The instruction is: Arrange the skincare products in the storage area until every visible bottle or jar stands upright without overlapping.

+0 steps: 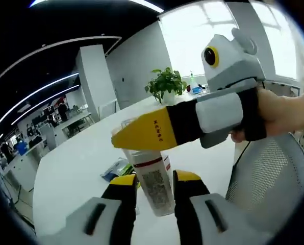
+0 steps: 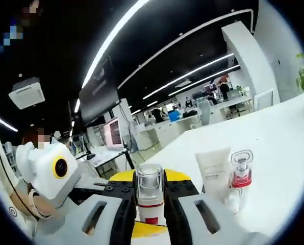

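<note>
Left gripper [image 1: 154,186] pinching white pump bottle [image 1: 154,186] low, right gripper [image 2: 150,204] clamped at its clear cap, white tube [image 2: 213,171] upright beside red-collared bottle [image 2: 241,176] on white table [image 2: 274,138].

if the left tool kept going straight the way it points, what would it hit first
Probably the bottle already standing between its jaws; the right tool reaches across the bottle's top just beyond. Depth is hard to judge.

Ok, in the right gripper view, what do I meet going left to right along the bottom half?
The left gripper with its yellow-ringed lens → the clear-capped bottle between the right gripper's fingers → the white tube standing on the table → the pump bottle with a red collar.
</note>
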